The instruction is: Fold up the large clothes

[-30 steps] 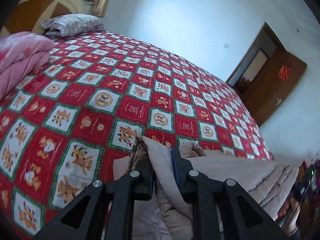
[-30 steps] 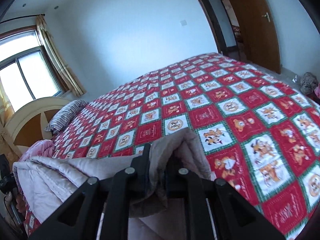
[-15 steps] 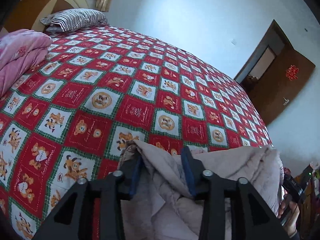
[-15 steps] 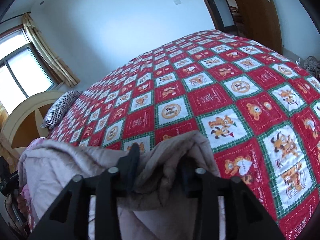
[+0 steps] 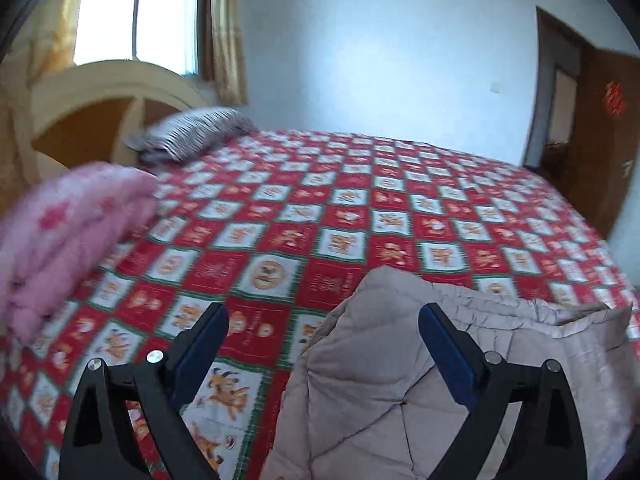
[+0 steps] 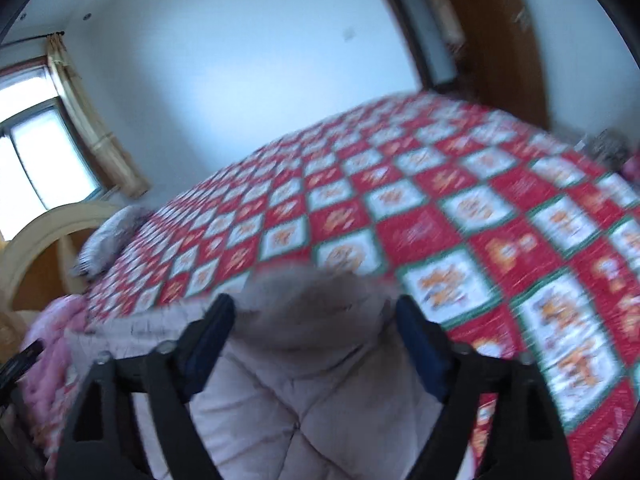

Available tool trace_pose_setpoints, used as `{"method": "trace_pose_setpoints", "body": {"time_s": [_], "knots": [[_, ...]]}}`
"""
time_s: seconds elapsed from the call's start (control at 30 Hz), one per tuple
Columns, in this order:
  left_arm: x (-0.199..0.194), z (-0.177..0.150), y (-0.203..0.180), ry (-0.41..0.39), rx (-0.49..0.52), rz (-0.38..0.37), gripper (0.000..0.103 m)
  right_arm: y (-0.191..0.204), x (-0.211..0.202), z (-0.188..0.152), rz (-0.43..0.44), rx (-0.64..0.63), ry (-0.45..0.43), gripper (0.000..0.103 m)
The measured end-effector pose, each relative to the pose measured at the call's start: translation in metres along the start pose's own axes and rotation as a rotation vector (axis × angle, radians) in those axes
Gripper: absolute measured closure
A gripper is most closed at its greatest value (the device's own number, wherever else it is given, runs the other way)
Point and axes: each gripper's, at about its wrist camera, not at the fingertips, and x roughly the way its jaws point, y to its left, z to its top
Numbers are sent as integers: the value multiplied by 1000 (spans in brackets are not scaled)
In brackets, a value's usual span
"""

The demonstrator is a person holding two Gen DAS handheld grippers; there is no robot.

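**Both grippers let go of the quilted garment on the bed**

The left gripper (image 5: 323, 334) has just been opening and now stands wide; its blue-padded fingers (image 5: 202, 344) sit well apart. The pale beige quilted garment (image 5: 400, 380) lies partly between them, nearer the right-hand finger, yet neither pad presses on it — the grip is released. The garment rests on the red, white and green checked bedspread (image 5: 320, 216), at the near edge of the bed, its raised corner bunched up ahead of the fingers.

The right gripper (image 6: 316, 320) has likewise just been opening and its jaws are spread wide. In this blurred view the same garment (image 6: 304, 380) fills the space between the fingers, a humped fold (image 6: 320, 292) rising just beyond the tips; the pads look clear of the cloth, holding nothing.

Off to the left lies a folded pink quilt (image 5: 60, 232), and a striped pillow (image 5: 192, 132) sits at the head of the bed by the curved headboard (image 5: 100, 92) — below a bright window (image 5: 132, 12)
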Motion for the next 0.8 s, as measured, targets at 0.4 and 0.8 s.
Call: {"method": "trace_pose_setpoints", "body": {"time_s": [0.4, 0.8], "knots": [[44, -49, -97, 4, 194, 149, 7, 120, 8, -71, -56, -345, 45, 13], [102, -79, -64, 90, 3, 97, 4, 90, 65, -92, -82, -299, 124, 7]]}}
